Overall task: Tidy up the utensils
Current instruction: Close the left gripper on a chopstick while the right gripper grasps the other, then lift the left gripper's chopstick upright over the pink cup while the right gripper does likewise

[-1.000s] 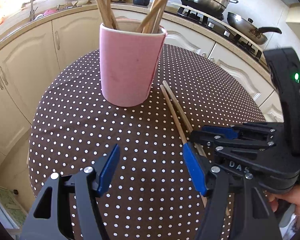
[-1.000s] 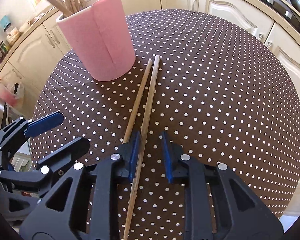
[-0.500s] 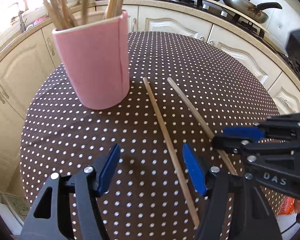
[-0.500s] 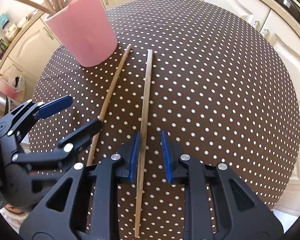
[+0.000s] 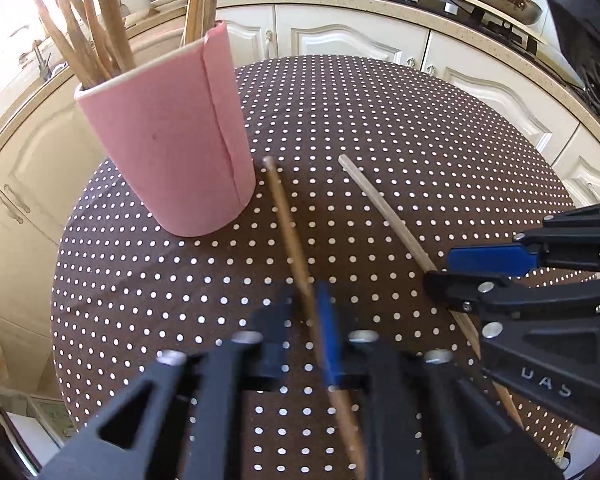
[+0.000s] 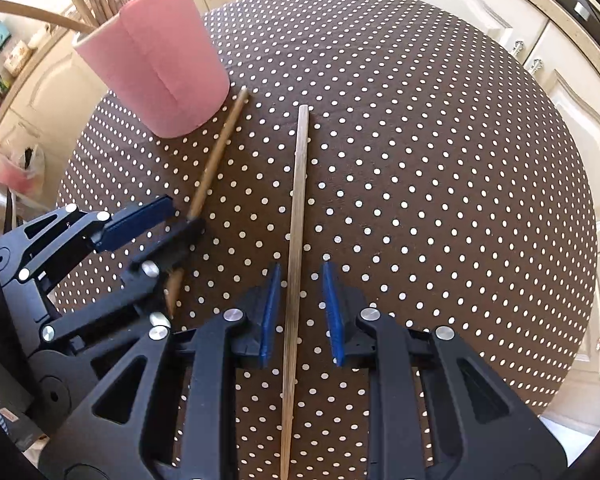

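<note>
A round table (image 6: 440,128) under a brown white-dotted cloth fills both views, ringed by cream kitchen cabinets (image 5: 352,40). A pink holder (image 5: 168,152) filled with wooden utensils is set upright toward its far left. The left hand-held gripper (image 5: 306,332) is pitched steeply downward; its jaws have just been closing and are now clenched on the darker chopstick (image 5: 286,220), whose far tip lies just beside the holder's base. The right hand-held gripper (image 6: 300,312) is also angled steeply down, its blue pads (image 6: 269,312) narrowly parted on either side of the paler chopstick (image 6: 298,208), which is seen lying flat on the cloth, not pressed.
</note>
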Demonstrator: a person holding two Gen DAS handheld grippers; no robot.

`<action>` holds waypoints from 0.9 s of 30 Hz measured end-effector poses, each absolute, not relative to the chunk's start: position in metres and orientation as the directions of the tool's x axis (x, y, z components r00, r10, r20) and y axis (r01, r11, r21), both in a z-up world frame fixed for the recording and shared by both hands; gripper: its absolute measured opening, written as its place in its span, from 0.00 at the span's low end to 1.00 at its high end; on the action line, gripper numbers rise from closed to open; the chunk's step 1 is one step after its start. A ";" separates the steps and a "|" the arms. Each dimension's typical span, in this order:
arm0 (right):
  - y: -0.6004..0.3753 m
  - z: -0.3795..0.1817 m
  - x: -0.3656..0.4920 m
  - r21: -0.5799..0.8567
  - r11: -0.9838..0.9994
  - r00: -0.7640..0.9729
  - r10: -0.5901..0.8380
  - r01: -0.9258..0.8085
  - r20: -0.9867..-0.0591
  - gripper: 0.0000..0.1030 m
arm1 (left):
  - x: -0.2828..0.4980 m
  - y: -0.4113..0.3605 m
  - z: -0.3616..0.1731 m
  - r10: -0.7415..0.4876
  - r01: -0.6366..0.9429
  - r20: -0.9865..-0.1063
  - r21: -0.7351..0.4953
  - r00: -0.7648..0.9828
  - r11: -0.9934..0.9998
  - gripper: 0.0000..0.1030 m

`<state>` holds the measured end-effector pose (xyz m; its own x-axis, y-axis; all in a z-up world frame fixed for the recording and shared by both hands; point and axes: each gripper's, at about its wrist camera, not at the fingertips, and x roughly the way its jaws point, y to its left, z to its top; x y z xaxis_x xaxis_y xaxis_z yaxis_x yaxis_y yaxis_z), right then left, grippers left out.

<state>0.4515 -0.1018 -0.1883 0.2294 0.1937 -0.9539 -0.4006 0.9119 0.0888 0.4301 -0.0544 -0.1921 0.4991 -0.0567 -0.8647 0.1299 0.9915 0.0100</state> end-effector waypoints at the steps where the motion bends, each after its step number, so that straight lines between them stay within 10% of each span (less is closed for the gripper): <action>1: -0.100 -0.188 0.453 0.072 0.912 0.234 0.180 -0.405 -0.955 0.17 | 0.429 -0.053 -0.192 -0.061 0.132 -0.863 0.007 0.502 0.991 0.07; 14: -0.127 -0.178 0.413 0.168 0.910 0.372 0.316 -0.378 -0.873 0.07 | 0.386 -0.032 -0.185 -0.193 0.177 -0.810 -0.111 0.555 0.978 0.05; 27: -0.164 -0.083 0.349 0.286 0.853 0.599 0.512 -0.436 -0.615 0.07 | 0.307 -0.027 -0.124 -0.330 0.308 -0.572 -0.138 0.751 0.941 0.05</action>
